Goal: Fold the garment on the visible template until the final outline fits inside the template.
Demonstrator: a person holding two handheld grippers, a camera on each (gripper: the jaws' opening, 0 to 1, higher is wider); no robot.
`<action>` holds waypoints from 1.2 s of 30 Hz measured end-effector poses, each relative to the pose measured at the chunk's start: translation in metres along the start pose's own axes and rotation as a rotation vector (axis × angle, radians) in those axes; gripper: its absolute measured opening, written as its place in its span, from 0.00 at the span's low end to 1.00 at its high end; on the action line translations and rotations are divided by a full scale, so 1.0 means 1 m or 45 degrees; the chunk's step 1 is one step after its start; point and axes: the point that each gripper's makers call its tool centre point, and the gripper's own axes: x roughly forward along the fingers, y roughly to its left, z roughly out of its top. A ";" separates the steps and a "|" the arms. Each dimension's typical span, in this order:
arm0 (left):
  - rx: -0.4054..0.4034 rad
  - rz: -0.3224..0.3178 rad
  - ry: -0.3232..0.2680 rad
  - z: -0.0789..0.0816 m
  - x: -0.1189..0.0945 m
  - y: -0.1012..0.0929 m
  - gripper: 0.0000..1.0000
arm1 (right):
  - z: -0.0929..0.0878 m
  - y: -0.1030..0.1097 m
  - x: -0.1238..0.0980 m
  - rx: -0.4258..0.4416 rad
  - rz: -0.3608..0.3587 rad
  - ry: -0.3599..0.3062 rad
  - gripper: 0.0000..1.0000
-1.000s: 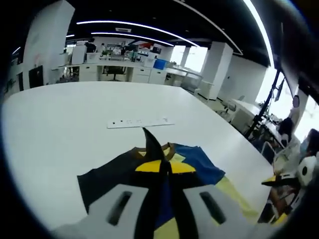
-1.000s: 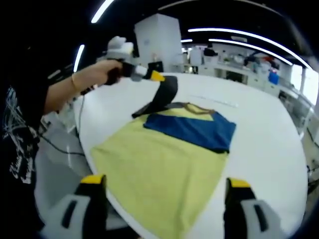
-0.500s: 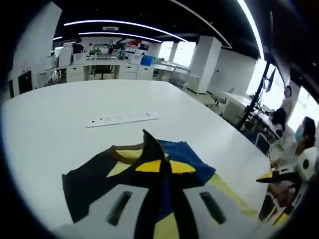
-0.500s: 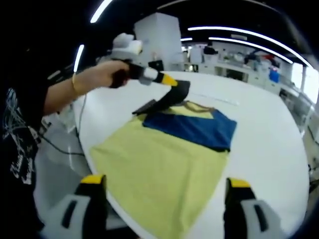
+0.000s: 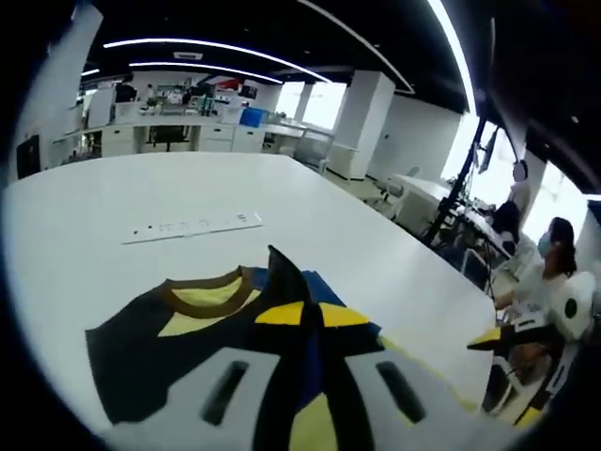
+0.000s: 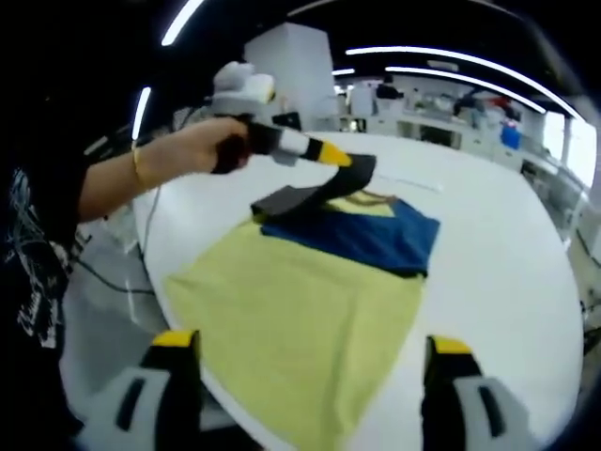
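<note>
Left hand-held gripper (image 6: pixel 338 156) pinching raised dark sleeve (image 6: pixel 329 188) | right hand-held gripper (image 6: pixel 305 352) spread, hovering

Left gripper (image 6: pixel 346 160): pale grey body, black handle, white collar, yellow-tipped black jaws. In left gripper view (image 5: pixel 305 315): two grey jaw arms, each with a dark oblong slot, yellow pads at tips.

Right gripper (image 6: pixel 305 346): two grey jaw arms, black inner faces, yellow caps at tips; a dark slot in each arm.

Person, near left in right gripper view: black short-sleeved T-shirt (image 6: pixel 33 263) with white line print; thin gold-coloured bracelet (image 6: pixel 137 166) at wrist; hand (image 6: pixel 202 146) on the black handle.
</note>
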 end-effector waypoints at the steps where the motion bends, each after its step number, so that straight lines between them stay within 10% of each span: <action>1: 0.003 -0.011 -0.005 0.000 0.002 -0.002 0.01 | 0.000 0.000 0.000 0.001 0.000 0.000 0.99; 27: 0.093 -0.125 0.146 -0.062 0.045 -0.041 0.03 | -0.005 -0.001 0.006 0.035 0.009 0.001 0.99; 36: 0.211 -0.226 0.173 -0.078 0.039 -0.055 0.31 | -0.007 0.001 0.008 0.040 0.038 0.003 0.99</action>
